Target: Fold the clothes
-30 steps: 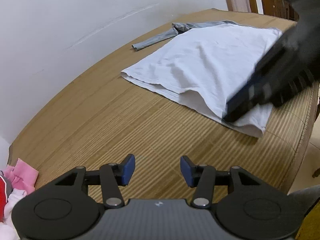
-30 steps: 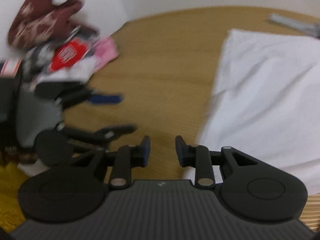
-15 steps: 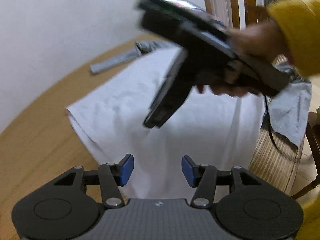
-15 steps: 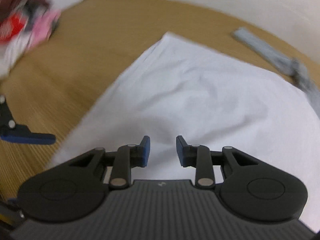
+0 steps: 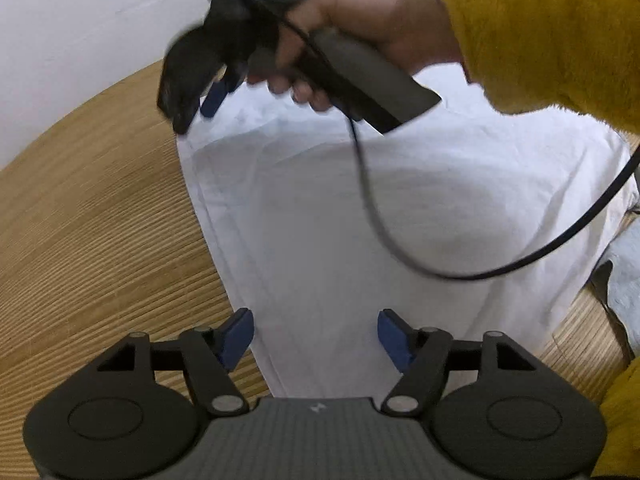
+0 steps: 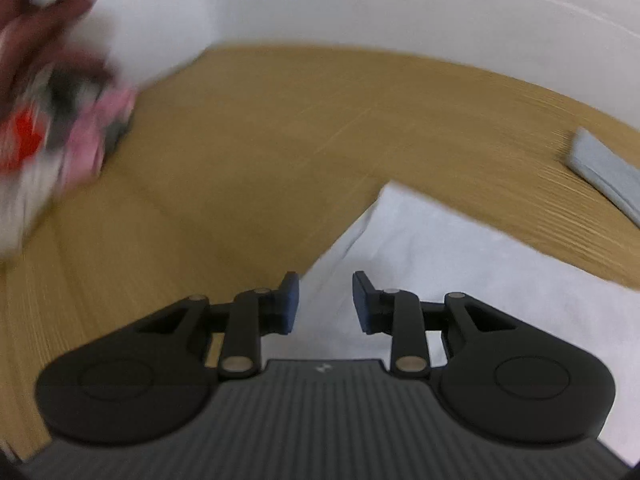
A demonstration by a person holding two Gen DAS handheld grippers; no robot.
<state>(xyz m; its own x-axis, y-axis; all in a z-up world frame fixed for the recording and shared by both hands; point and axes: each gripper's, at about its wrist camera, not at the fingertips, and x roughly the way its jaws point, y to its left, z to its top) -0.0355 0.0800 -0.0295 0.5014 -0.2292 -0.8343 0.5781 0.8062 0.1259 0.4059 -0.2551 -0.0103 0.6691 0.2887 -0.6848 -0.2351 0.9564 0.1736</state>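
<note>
light: soft, even indoor light – bright enough, no hard glare
shadows: faint dips in the folds of the white shirt [image 5: 360, 208]
blur: right wrist view smeared all over, the clothes pile [image 6: 52, 120] worst; left view sharper, only the right gripper [image 5: 192, 104] is streaky
distortion: heavy fisheye – the table [image 6: 280, 128] edge bows, corners go dark
</note>
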